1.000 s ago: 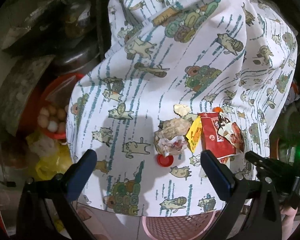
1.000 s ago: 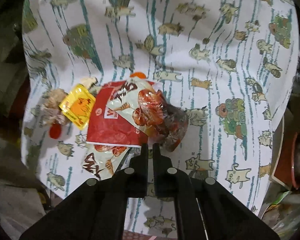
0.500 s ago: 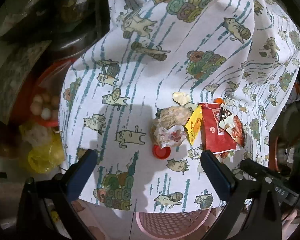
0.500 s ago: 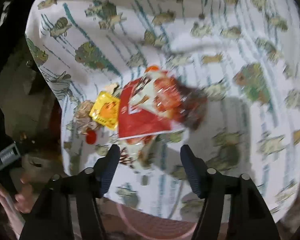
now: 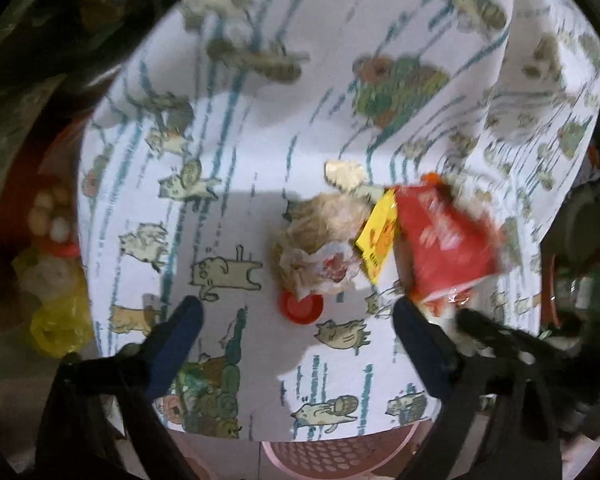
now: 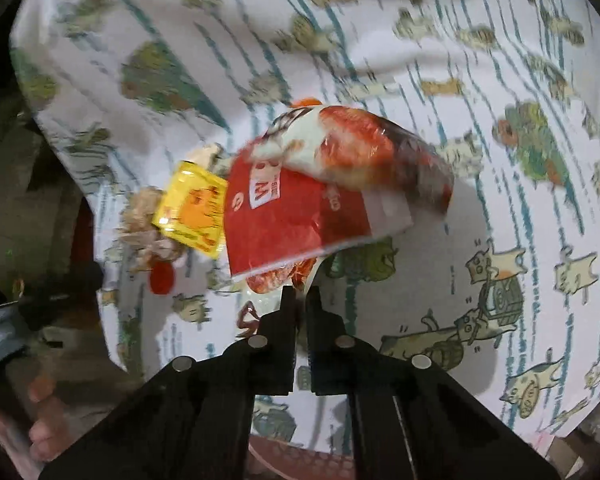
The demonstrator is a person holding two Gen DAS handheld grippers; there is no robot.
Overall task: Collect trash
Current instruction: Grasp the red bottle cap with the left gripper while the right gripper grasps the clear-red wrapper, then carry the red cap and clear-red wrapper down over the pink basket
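A pile of trash lies on a cat-print cloth (image 5: 260, 128): a crumpled paper wad (image 5: 320, 240), a yellow sachet (image 5: 378, 236), a red bottle cap (image 5: 302, 307) and a red snack wrapper (image 5: 444, 240). My left gripper (image 5: 296, 328) is open, just short of the cap and wad. My right gripper (image 6: 300, 300) is shut on the lower edge of the red snack wrapper (image 6: 300, 208), which is lifted slightly off the cloth (image 6: 460, 60). The yellow sachet (image 6: 192, 208) and cap (image 6: 162, 278) lie to its left.
A pink perforated basket (image 5: 332, 456) sits below the cloth's front edge, also showing in the right wrist view (image 6: 300, 460). A red bowl with pale round items (image 5: 52, 216) and a yellow bag (image 5: 60, 320) are at the left. A hand (image 6: 28, 420) holds the other gripper.
My right gripper opened half a second ago and has now shut on the red wrapper's edge, lifting it. My left gripper has moved closer to the trash pile, still open.
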